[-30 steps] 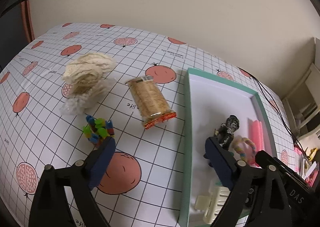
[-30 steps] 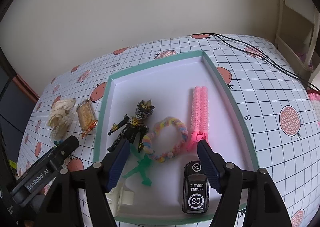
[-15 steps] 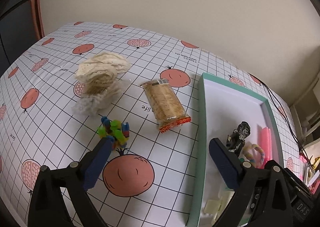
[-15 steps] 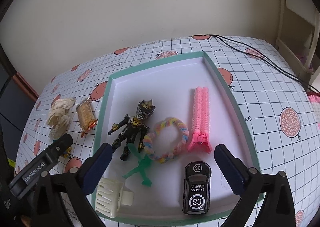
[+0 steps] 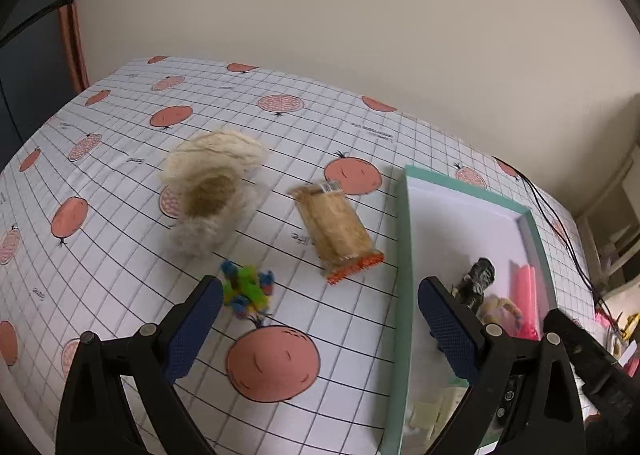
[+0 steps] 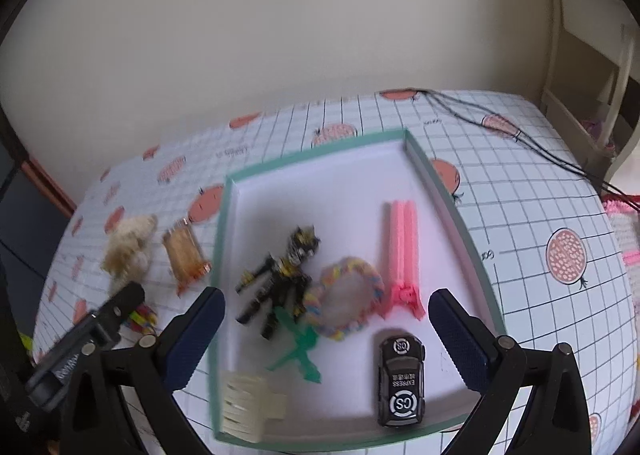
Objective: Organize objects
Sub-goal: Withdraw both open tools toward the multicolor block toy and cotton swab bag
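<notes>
My left gripper [image 5: 318,329] is open above the tablecloth, with nothing between its fingers. Just ahead of its left finger lies a small multicoloured block toy [image 5: 248,289]. Farther off lie a wrapped snack bar [image 5: 336,229] and a fluffy cream bundle [image 5: 212,187]. My right gripper [image 6: 326,335] is open over the teal-rimmed white tray [image 6: 440,183]. In the tray lie a black action figure [image 6: 280,275], a pastel braided ring [image 6: 344,297], a pink clip [image 6: 402,255], a green figure [image 6: 298,351], a black toy car [image 6: 400,379] and a cream hair claw [image 6: 248,407].
The table wears a white grid cloth with red fruit prints [image 5: 272,363]. Black cables [image 6: 520,143] run across its far right corner. A white shelf unit [image 6: 592,55] stands to the right. A beige wall is close behind the table.
My left gripper has drifted back and left, with the snack bar and bundle now more central. My right gripper opened wide and pulled back from the tray's contents.
</notes>
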A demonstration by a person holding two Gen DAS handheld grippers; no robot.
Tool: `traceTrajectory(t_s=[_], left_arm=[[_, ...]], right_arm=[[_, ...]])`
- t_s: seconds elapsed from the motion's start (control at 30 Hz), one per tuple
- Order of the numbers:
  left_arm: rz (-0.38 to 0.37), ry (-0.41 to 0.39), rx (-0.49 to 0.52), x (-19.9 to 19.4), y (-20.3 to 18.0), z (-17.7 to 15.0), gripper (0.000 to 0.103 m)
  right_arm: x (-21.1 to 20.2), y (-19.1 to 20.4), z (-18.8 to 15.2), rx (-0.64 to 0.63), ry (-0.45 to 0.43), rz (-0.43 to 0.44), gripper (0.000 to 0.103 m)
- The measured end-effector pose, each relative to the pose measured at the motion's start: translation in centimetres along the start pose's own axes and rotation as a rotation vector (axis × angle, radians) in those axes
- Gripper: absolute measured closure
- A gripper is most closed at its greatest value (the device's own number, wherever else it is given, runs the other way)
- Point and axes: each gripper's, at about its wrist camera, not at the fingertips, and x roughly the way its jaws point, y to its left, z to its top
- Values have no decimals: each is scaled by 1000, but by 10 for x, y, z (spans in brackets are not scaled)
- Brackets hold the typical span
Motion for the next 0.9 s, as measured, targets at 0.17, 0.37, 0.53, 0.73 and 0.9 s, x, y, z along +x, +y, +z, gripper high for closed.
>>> traceTrajectory(t_s=[0.17, 0.37, 0.53, 0.73, 0.9], left_arm=[[-46, -26, -61, -12, 19, 20, 5], [-71, -31, -80, -15, 34, 46, 5], [-108, -21, -99, -13, 46, 62, 5], [-125, -3, -95, -9, 63, 80, 5], [-92, 12, -84, -8, 81, 96, 5]], right_arm=[[-9, 10, 13, -12, -19, -26, 0], [-14, 27, 35, -4, -19, 26, 0], [-12, 48, 52, 15, -7, 50, 0], [-7, 86, 68, -30, -1, 69, 0], [3, 123, 69, -116, 20, 117, 0]])
